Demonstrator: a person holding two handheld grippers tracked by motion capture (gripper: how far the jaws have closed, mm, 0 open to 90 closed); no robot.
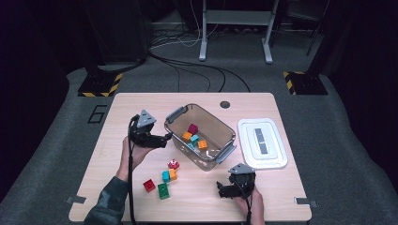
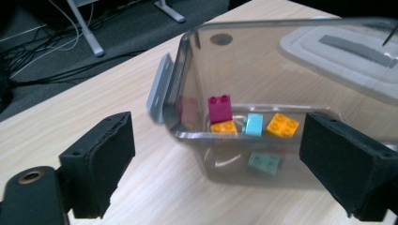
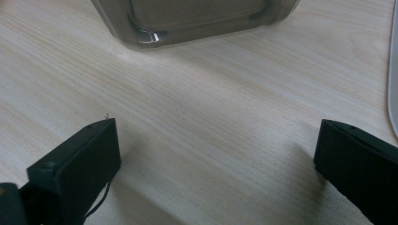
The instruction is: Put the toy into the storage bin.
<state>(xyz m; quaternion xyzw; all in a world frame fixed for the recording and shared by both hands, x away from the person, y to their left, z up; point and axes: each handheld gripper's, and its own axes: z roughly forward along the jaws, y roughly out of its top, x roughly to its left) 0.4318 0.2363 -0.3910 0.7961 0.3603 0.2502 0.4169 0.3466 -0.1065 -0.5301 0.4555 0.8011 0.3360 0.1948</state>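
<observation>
A clear plastic bin [image 1: 212, 118] with grey handles stands mid-table. Inside it lie a magenta brick [image 1: 193, 128], two orange bricks [image 1: 187, 136] and a teal brick [image 1: 194, 138]. My left gripper [image 1: 165, 138] hovers just left of the bin, open, with nothing between its fingers. In the left gripper view the bin's wall [image 2: 263, 61] is close ahead, with the magenta brick [image 2: 219, 108] behind it. My right gripper [image 1: 224, 190] rests open near the front right edge. Its view looks over bare wood toward the bin's corner [image 3: 197, 16].
Loose on the table in front of the bin are a red-and-white round piece [image 1: 173, 164], a cyan and orange pair [image 1: 169, 176], a red brick [image 1: 149, 185] and a green brick [image 1: 163, 191]. The bin's white lid [image 1: 262, 143] lies to the right.
</observation>
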